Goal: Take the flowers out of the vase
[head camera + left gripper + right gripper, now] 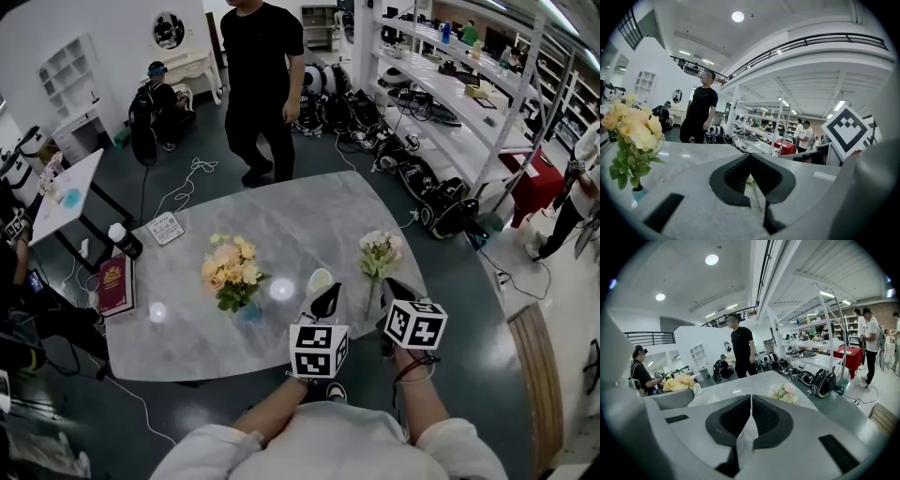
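Marble table bears yellow flowers in their vase, leftward of both grippers; the left gripper pinches a thin green stem, the right gripper a pale strip, pink-white flowers upright just beyond.

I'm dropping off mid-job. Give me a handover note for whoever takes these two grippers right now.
Left gripper: shut; a thin green stem shows at its jaws, grip unclear.
Right gripper: shut on a white strip; I cannot tell what it is.
Yellow flowers stand in the vase on the table; a pale pink bunch stands upright by the right gripper, no vase visible under it.
Done: unclear. Left: lift the yellow flowers out.
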The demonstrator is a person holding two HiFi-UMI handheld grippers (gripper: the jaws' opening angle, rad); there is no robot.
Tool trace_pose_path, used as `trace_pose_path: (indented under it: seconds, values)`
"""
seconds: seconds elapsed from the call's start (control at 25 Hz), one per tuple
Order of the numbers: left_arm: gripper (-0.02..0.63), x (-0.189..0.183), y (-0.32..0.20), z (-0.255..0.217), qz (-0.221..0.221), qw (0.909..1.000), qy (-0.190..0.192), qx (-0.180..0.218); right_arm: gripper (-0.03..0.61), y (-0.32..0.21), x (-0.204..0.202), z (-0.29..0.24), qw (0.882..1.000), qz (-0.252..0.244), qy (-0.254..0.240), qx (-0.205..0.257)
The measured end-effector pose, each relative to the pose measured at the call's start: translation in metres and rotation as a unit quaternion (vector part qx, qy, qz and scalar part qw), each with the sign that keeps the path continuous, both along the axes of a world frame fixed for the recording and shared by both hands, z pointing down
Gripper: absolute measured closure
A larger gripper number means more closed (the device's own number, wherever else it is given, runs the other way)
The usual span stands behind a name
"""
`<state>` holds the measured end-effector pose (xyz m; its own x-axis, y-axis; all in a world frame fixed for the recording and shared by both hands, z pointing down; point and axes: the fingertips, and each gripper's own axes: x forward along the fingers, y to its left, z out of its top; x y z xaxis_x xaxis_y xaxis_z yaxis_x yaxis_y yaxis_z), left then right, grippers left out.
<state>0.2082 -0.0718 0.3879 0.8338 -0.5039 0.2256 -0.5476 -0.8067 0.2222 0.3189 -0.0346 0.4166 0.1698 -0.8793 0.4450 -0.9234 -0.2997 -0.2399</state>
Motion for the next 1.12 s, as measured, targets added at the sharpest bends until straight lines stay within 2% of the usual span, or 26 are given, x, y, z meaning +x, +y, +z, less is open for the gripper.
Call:
trace_pose_path:
  seconds: [0.52,1.12]
  values:
    - [0.606,-0.043,-0.016,-0.007,-0.011,0.9999,-0.007,0.000,0.565,0.001,-0.048,-0.010,1.000,0.000,0.005,0.005]
    - [0.606,-0.041,-0.011,-0.006,0.007,0.9999,-0.011,-0.009,0.565,0.015,-0.048,-0.012,1.000,0.016,0.005,0.007]
